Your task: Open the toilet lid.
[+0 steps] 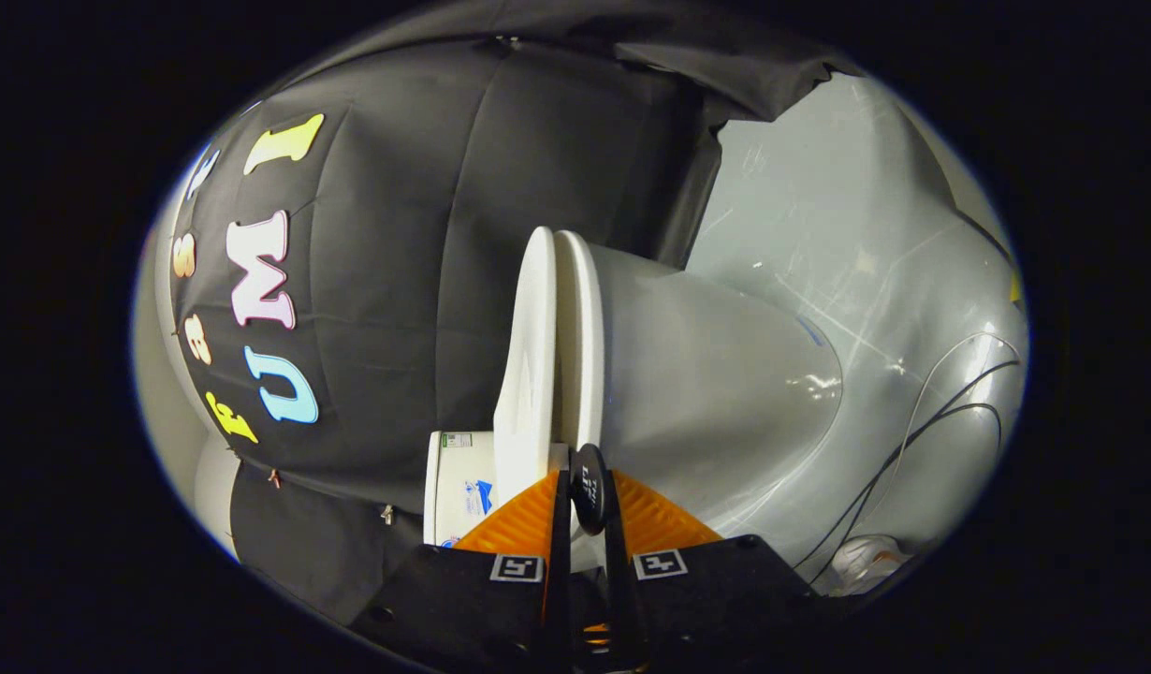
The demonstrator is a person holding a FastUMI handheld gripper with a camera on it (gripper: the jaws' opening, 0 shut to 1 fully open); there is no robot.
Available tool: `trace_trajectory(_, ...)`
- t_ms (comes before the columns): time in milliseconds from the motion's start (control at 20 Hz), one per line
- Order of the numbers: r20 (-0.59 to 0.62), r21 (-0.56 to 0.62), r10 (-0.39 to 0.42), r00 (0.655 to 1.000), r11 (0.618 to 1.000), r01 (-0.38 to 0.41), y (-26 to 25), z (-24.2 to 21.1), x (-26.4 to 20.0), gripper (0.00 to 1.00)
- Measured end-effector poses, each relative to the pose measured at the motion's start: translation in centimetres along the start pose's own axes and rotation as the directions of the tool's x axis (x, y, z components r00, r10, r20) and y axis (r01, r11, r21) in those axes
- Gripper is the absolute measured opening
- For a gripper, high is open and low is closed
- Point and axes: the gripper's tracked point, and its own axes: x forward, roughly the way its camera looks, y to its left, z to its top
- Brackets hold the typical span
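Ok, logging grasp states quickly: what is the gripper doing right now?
Gripper: fingers nearly closed around a small black disc beside the toilet lid's edge; whether both press on it cannot be told.

A black cloth wall (pixel 426 281) is seen hung behind the scene, its surface creased by long vertical folds and seams. At its upper end a loose flap of the same cloth (pixel 725 65) is draped over the edge. Beside the cloth a pale grey glossy floor (pixel 819 206) is shown, marked by fine scratches and lit by soft reflections. Thin dark cables (pixel 931 421) are laid in loops across that floor. A crumpled whitish object (pixel 866 562) is seen near the cables' ends.
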Motion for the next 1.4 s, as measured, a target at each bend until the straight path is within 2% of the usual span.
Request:
trace_trajectory(50, -0.012, -0.013, 0.037, 0.999, 0.999, -0.037, 0.4, -0.5, 0.0, 0.21)
trace_trajectory(100, 0.024, 0.020, 0.008, 1.000, 1.000, -0.008, 0.1, 0.1, 4.4, 0.21)
trace_trajectory(150, 0.021, 0.007, 0.000, 1.000, 1.000, 0.000, -0.8, 0.2, 1.0, 0.05)
trace_trajectory(300, 0.027, 0.044, 0.019, 0.999, 0.999, -0.021, -0.5, 0.2, 0.2, 0.05)
trace_trajectory(550, 0.029, 0.032, 0.022, 0.999, 0.999, -0.023, 0.2, 0.0, 0.1, 0.05)
trace_trajectory(750, 0.040, -0.034, 0.008, 0.999, 0.999, -0.007, 0.4, -0.1, 0.0, 0.05)
trace_trajectory(1000, 0.074, -0.059, 0.014, 0.997, 0.998, -0.009, 1.9, 0.3, -0.8, 0.05)
trace_trajectory(1400, 0.121, -0.206, -0.008, 0.993, 0.978, 0.033, 6.9, 0.1, -1.9, 0.05)
